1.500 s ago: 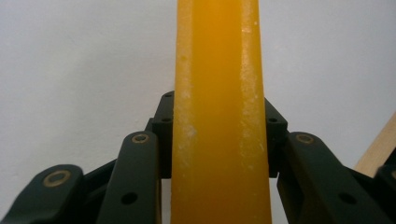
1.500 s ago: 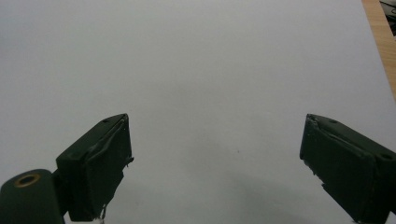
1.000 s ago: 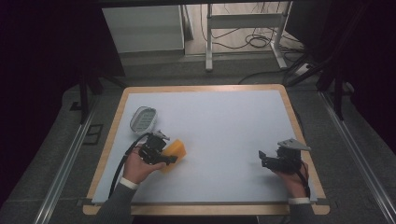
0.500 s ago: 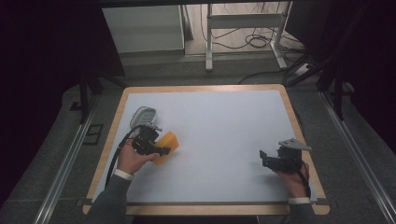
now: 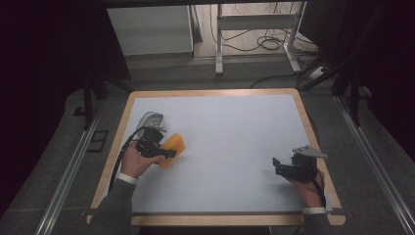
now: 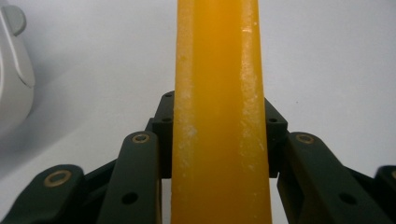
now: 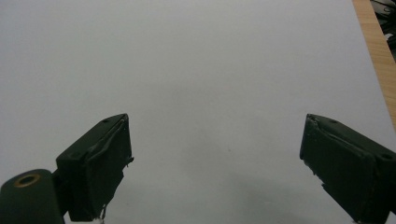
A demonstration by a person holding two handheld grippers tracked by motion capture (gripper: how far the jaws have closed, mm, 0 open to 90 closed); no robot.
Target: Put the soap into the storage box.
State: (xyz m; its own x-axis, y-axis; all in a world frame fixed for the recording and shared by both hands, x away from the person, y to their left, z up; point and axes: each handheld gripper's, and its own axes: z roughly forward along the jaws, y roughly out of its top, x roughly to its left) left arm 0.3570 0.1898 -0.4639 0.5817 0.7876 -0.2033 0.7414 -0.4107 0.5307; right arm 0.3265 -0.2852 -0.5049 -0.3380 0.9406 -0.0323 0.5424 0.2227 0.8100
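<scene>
A yellow-orange block [image 5: 175, 144] is clamped in my left gripper [image 5: 169, 152] over the left part of the white table top [image 5: 235, 132]. In the left gripper view the block [image 6: 219, 70] stands on edge between the two black jaws of the left gripper [image 6: 219, 135], which press on both its sides. A whitish rounded object [image 5: 149, 120] lies just beyond that hand, and the same whitish object [image 6: 11, 70] shows at the left edge of the left gripper view. My right gripper [image 5: 279, 166] rests near the right edge; the right gripper [image 7: 215, 163] has its jaws wide apart over bare table.
A wooden rim [image 5: 210, 92] borders the white table top. Beyond the far edge stand a pale cabinet [image 5: 149, 29] and a metal frame [image 5: 254, 22] with cables on the floor. Dark metal rails run along both sides.
My left gripper carried the yellow block a little away from me and to the left, closer to the whitish object. The right gripper has stayed put.
</scene>
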